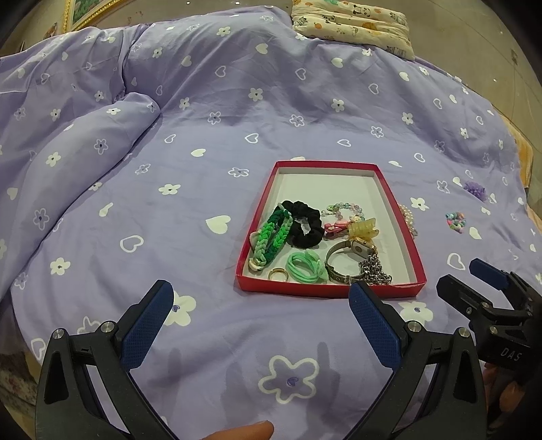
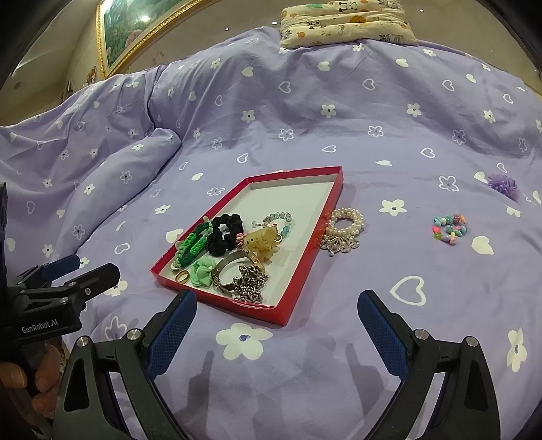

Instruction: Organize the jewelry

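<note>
A red tray (image 1: 330,291) (image 2: 306,264) lies on the purple bedspread. It holds a black scrunchie (image 1: 305,221) (image 2: 225,237), a green braided band (image 1: 271,238), a mint hair tie (image 1: 305,267), a gold ring (image 1: 278,273), a watch (image 1: 352,257), a silver chain (image 2: 250,282), an amber claw clip (image 2: 262,242) and a bead bracelet (image 1: 342,208). Outside it to the right lie a pearl bracelet (image 2: 344,226), a colourful bead bracelet (image 2: 450,229) (image 1: 455,221) and a purple scrunchie (image 2: 504,186) (image 1: 476,190). My left gripper (image 1: 261,298) and right gripper (image 2: 276,304) are open and empty, just in front of the tray.
A bunched purple duvet (image 1: 78,135) rises at the left. A patterned pillow (image 1: 352,23) lies at the far end. A gold-framed picture (image 2: 135,30) hangs on the wall at the back left. The bed edge curves away at the right.
</note>
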Available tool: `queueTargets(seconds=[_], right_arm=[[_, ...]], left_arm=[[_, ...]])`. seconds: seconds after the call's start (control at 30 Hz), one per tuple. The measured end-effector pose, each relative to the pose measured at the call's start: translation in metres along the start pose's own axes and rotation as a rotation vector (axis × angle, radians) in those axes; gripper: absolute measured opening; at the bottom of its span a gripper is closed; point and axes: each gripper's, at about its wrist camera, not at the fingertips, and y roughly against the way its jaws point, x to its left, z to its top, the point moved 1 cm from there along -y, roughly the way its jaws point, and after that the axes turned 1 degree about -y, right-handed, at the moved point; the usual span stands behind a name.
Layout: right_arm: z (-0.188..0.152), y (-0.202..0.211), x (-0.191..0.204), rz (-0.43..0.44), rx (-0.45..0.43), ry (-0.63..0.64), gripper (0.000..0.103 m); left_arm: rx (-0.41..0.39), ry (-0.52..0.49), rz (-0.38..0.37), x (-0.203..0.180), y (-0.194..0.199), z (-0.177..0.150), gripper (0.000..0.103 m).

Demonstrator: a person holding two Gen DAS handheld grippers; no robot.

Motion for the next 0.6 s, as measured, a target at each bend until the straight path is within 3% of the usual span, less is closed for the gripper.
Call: queueTargets(seconds=[0.6], right_arm=[[0.0023, 0.0012, 0.0022, 0.007, -0.001, 0.002, 0.097]], left_arm=[[0.001, -0.002, -0.004, -0.0005, -0.0008, 0.001, 0.103]])
